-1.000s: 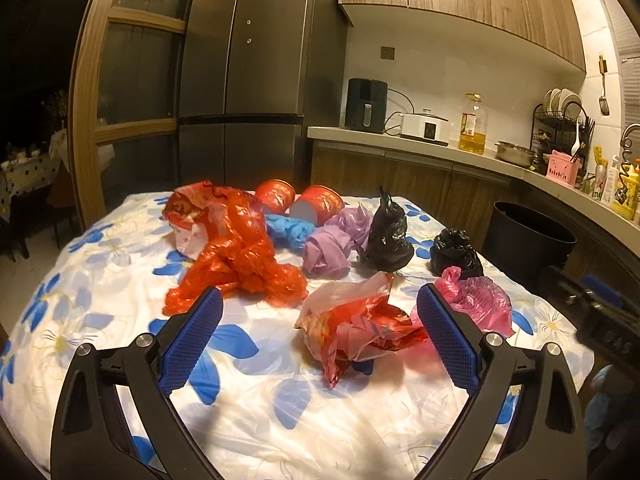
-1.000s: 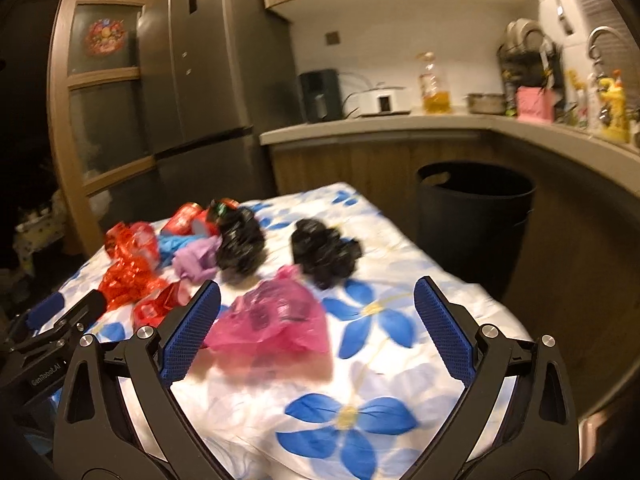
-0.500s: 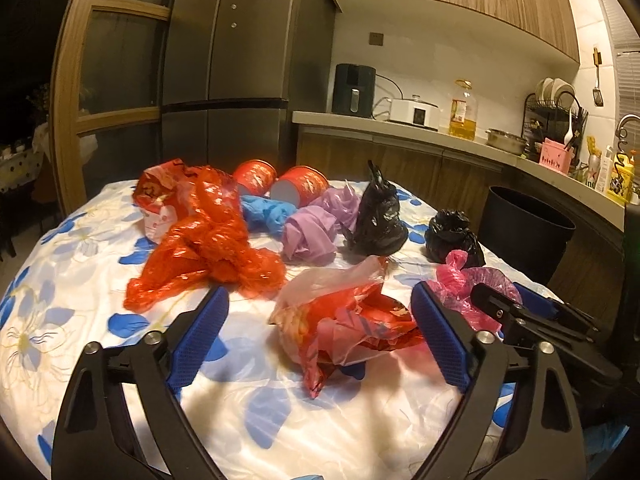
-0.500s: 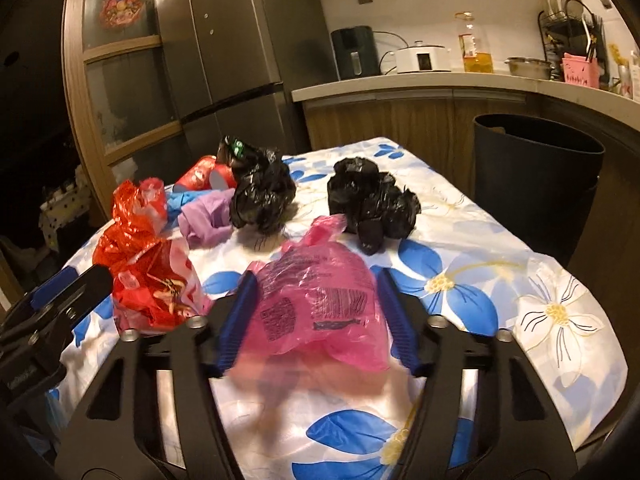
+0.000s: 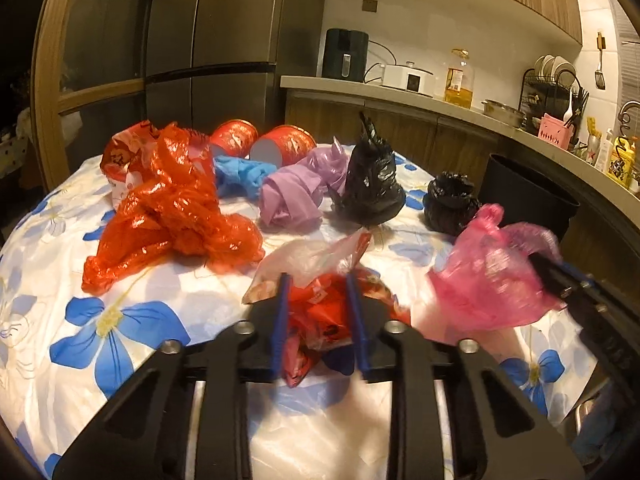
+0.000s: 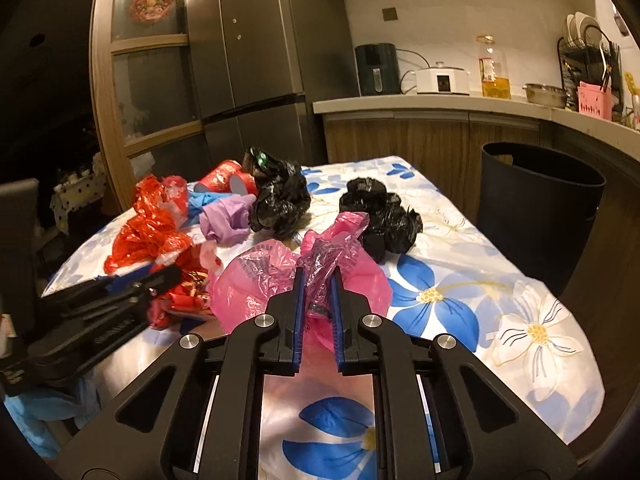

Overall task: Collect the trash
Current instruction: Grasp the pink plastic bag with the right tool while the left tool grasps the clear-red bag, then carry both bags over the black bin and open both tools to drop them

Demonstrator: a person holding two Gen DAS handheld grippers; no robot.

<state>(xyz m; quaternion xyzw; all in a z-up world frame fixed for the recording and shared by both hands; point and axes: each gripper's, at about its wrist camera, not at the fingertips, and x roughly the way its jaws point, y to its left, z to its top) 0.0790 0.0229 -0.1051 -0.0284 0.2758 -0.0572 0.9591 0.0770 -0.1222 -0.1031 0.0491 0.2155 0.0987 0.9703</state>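
Crumpled plastic bags lie on a table with a flowered cloth point(image 5: 120, 332). My left gripper point(image 5: 318, 300) is shut on a red and clear bag point(image 5: 320, 280) at the near edge. My right gripper point(image 6: 318, 280) is shut on a pink bag point(image 6: 280, 276), which also shows in the left wrist view point(image 5: 492, 280). Behind lie a big red bag point(image 5: 176, 208), a blue bag point(image 5: 240, 174), a purple bag point(image 5: 296, 192), two black bags point(image 5: 372, 184) point(image 5: 450, 202) and two red cans point(image 5: 284, 146).
A black trash bin point(image 6: 536, 208) stands on the floor just right of the table, open at the top. A kitchen counter point(image 6: 440, 102) with appliances runs behind it. A dark fridge point(image 6: 256, 60) stands at the back.
Both grippers moved forward and closed: the left on the red and clear bag, the right on the pink bag. The pink bag is now bunched up between the right fingers.
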